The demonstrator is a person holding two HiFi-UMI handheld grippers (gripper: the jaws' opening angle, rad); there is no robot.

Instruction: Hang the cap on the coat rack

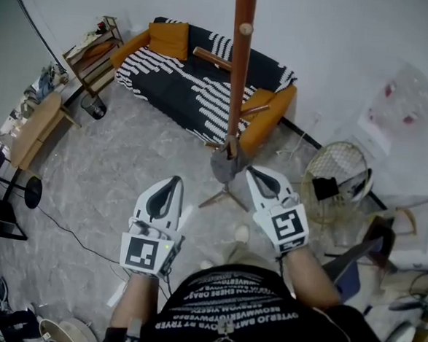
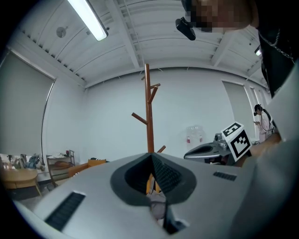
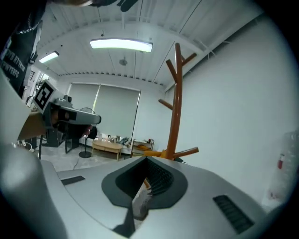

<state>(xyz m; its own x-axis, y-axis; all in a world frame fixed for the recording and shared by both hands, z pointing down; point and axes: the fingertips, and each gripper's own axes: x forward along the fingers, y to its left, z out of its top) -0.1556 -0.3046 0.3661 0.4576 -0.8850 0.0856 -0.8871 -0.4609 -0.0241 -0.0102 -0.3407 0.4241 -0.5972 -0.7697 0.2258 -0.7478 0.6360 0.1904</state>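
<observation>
The brown wooden coat rack (image 1: pixel 240 73) stands in front of me, its pole rising toward the head camera with pegs on both sides. A grey cap (image 1: pixel 224 166) hangs low against the pole, above the rack's feet. My right gripper (image 1: pixel 249 170) is shut, its tip just right of the cap; I cannot tell whether they touch. In the right gripper view the jaws (image 3: pixel 145 161) are together with no cap between them, and the rack (image 3: pixel 175 102) stands close ahead. My left gripper (image 1: pixel 175 180) is shut and holds nothing, left of the rack and nearer me. The left gripper view (image 2: pixel 150 158) faces the rack (image 2: pixel 148 116).
A black-and-white sofa (image 1: pixel 198 81) with orange cushions stands behind the rack. A wooden shelf (image 1: pixel 94 49) and a low table (image 1: pixel 34 128) are at the left. A round fan (image 1: pixel 338 172) and clutter lie at the right. A cable (image 1: pixel 71 233) runs over the floor.
</observation>
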